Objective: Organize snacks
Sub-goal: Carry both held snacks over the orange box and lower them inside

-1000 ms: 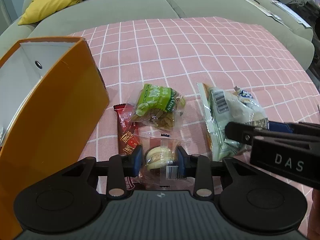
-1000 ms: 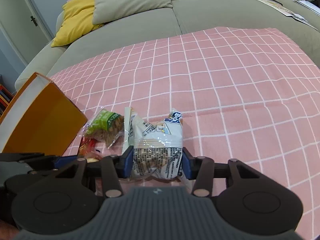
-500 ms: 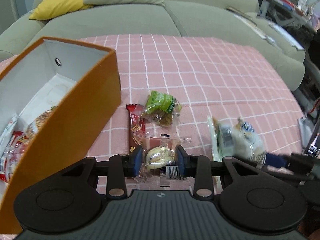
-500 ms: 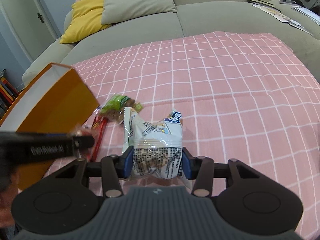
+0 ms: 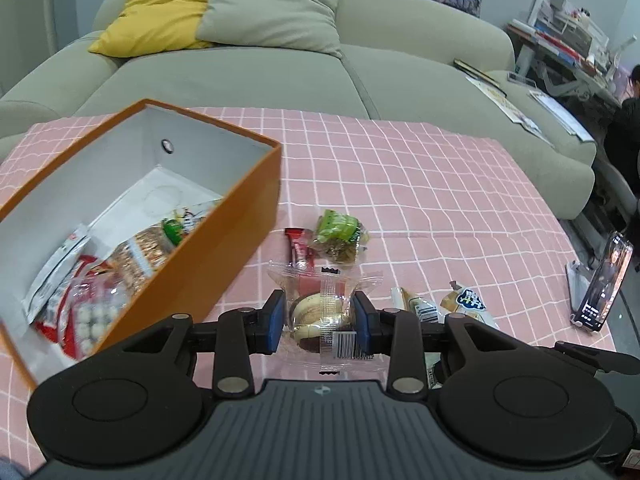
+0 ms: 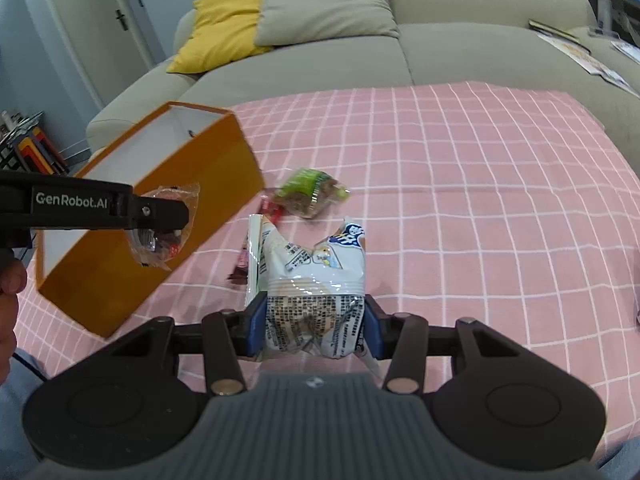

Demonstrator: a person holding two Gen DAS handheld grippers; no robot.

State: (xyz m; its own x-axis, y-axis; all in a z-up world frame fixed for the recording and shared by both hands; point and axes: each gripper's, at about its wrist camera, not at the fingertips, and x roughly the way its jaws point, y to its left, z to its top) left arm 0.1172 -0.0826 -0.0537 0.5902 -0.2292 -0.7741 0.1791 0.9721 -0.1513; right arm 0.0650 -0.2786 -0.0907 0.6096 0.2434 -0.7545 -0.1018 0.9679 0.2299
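Observation:
My left gripper [image 5: 320, 320] is shut on a clear-wrapped round pastry [image 5: 320, 312] and holds it in the air, right of the orange box [image 5: 224, 256]. The box holds several snacks. In the right wrist view the left gripper [image 6: 160, 216] hangs with the pastry [image 6: 168, 224] in front of the box [image 6: 192, 184]. My right gripper [image 6: 314, 320] is shut on a white snack bag [image 6: 316, 280], lifted above the cloth; the bag also shows in the left wrist view [image 5: 464, 300]. A green snack pack [image 5: 338, 234] and a red bar [image 5: 298, 248] lie on the pink checked cloth.
A phone on a stand [image 5: 604, 280] is at the cloth's right edge. A grey-green sofa [image 5: 280, 72] with yellow and grey cushions stands behind the table. The pink cloth [image 6: 480, 200] stretches to the right of the snacks.
Both grippers have risen with their snacks. The left gripper has lifted enough that the inside of the orange box now shows; the right gripper has also pulled up and back.

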